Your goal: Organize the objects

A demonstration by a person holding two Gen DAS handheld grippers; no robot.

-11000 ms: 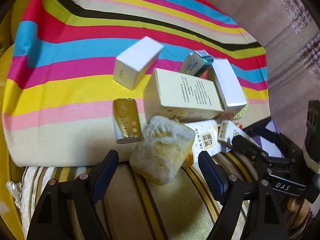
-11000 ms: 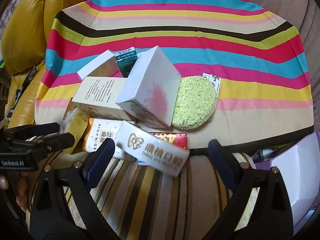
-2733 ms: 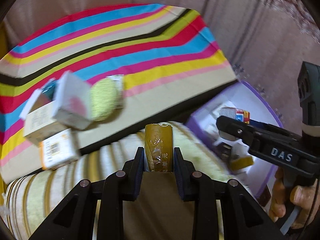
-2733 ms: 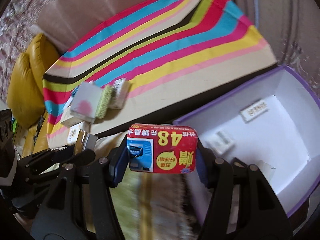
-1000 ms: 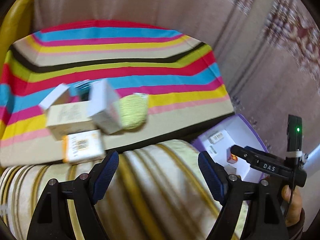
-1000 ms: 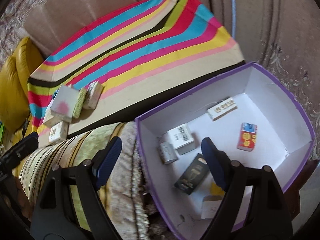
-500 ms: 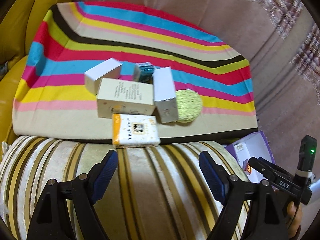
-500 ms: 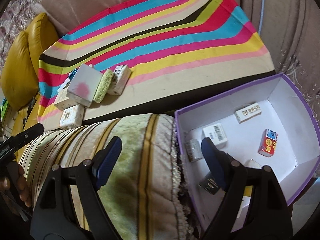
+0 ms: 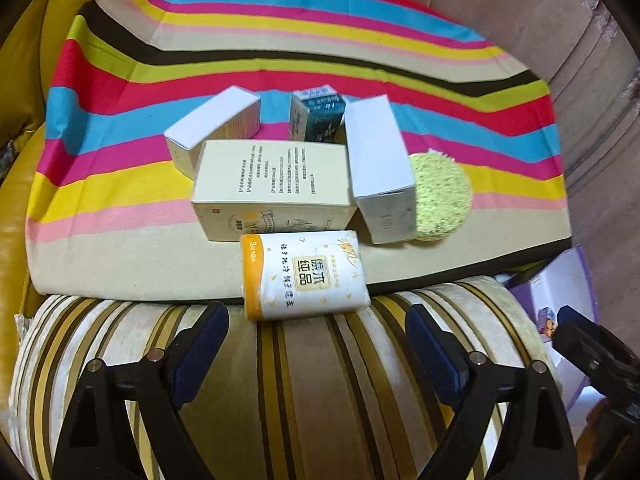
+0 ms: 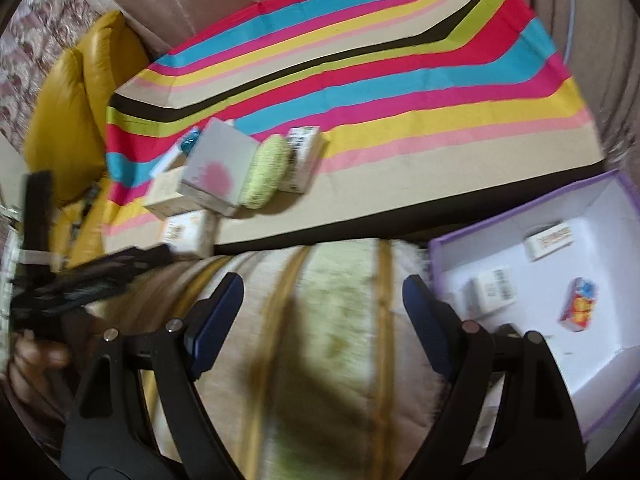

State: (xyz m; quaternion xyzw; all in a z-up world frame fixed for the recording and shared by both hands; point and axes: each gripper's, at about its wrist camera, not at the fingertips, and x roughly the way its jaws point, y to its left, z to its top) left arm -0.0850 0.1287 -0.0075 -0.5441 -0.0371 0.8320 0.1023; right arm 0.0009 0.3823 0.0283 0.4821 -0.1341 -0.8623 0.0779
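The task is judged to be partly done; several small packets are already seen lying in the purple box (image 10: 520, 224) at the right, among them a red packet (image 10: 578, 304) and a few white cartons; a cluster of things is left on the striped cloth (image 9: 280, 40). Nearest in that cluster, a tissue pack (image 9: 304, 276) is laid at the cloth's near edge, partly over the striped cushion (image 9: 320, 400); just beyond it a large cream box (image 9: 272, 184) is found, with a white box (image 9: 212, 124) to its far left, a dark carton (image 9: 316, 116) behind it, a tall white box (image 9: 380, 160) at its right, and a green sponge (image 9: 440, 196) leaned against that. The left gripper (image 9: 316, 344) is held apart and empty, just short of the tissue pack; the right gripper (image 10: 320, 308) is likewise held apart with nothing between its fingers, beside the purple box. Some six things are judged still to be moved.
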